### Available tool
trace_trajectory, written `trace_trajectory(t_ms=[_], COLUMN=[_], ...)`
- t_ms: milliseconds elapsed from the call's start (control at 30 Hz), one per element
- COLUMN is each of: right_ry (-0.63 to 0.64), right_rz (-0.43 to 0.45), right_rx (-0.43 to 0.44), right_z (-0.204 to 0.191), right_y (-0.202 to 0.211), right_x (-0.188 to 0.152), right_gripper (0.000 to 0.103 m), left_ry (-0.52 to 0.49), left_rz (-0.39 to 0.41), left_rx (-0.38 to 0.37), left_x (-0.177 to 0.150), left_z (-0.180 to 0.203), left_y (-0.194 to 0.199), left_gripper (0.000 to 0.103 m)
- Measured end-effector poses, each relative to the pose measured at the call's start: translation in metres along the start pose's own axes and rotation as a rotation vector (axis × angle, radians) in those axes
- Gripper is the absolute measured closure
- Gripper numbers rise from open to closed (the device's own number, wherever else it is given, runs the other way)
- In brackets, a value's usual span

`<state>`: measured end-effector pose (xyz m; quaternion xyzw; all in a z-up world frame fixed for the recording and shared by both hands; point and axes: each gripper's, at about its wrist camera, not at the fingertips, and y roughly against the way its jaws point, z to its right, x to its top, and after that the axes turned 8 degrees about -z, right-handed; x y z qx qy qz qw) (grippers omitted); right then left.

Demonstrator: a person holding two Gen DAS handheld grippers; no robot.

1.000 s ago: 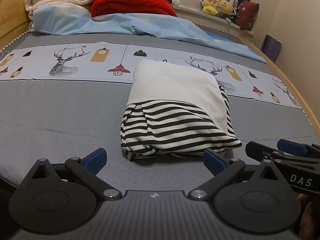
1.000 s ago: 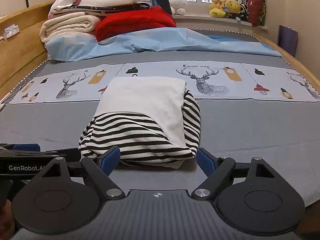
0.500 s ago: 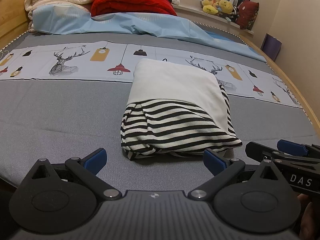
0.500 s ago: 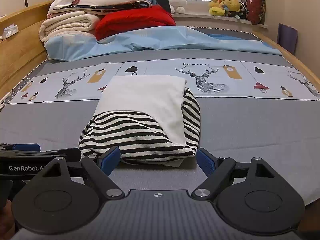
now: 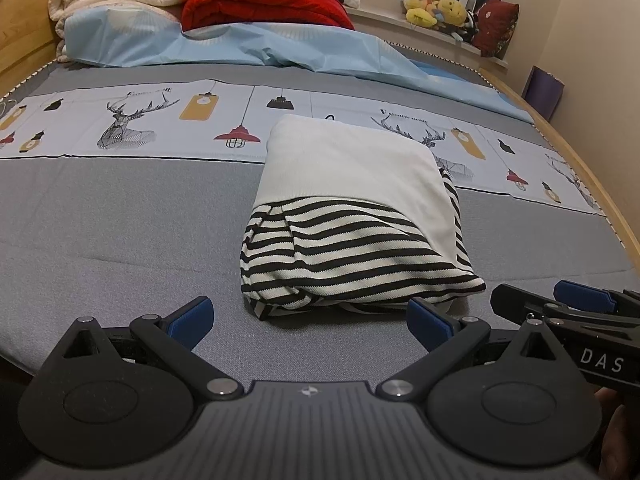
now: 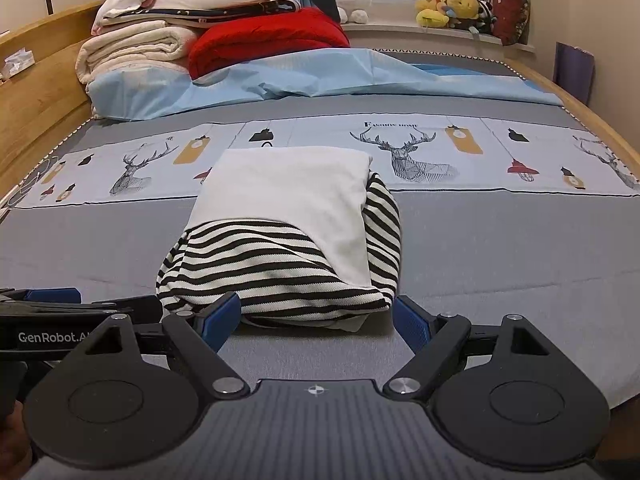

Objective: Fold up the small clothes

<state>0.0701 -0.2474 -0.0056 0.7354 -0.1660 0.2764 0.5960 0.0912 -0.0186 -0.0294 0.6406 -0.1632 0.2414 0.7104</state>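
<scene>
A small garment (image 5: 352, 216), white on top with black-and-white stripes, lies folded into a compact bundle on the grey bed sheet (image 5: 120, 232). My left gripper (image 5: 308, 318) stands open just in front of the bundle's near edge, nothing between its blue pads. In the right wrist view the same garment (image 6: 288, 236) lies straight ahead, and my right gripper (image 6: 316, 318) is open, its pads flanking the bundle's near edge without pressing it. The right gripper also shows at the lower right edge of the left wrist view, the left one at the lower left of the right wrist view.
A printed band with deer and lamps (image 5: 132, 128) crosses the sheet behind the garment. A light blue cover (image 5: 248, 48), folded blankets (image 6: 132, 48) and a red quilt (image 6: 268, 40) pile at the far end. Wooden bed rails (image 6: 36, 92) run along both sides; plush toys (image 6: 452, 8) sit on the sill.
</scene>
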Motion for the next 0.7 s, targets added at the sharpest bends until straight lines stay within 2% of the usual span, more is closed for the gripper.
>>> trace_trajectory(t_ms=[700], right_ry=[-0.012], right_rz=[0.009], right_rx=[0.038], right_z=[-0.0012], right_y=[0.0023], right_x=[0.0023], right_gripper=[0.018], left_ry=[-0.021], left_rz=[0.009], left_rx=[0.01], left_x=[-0.0001], left_z=[0.0015], left_y=[-0.0036], left_gripper=[0.001])
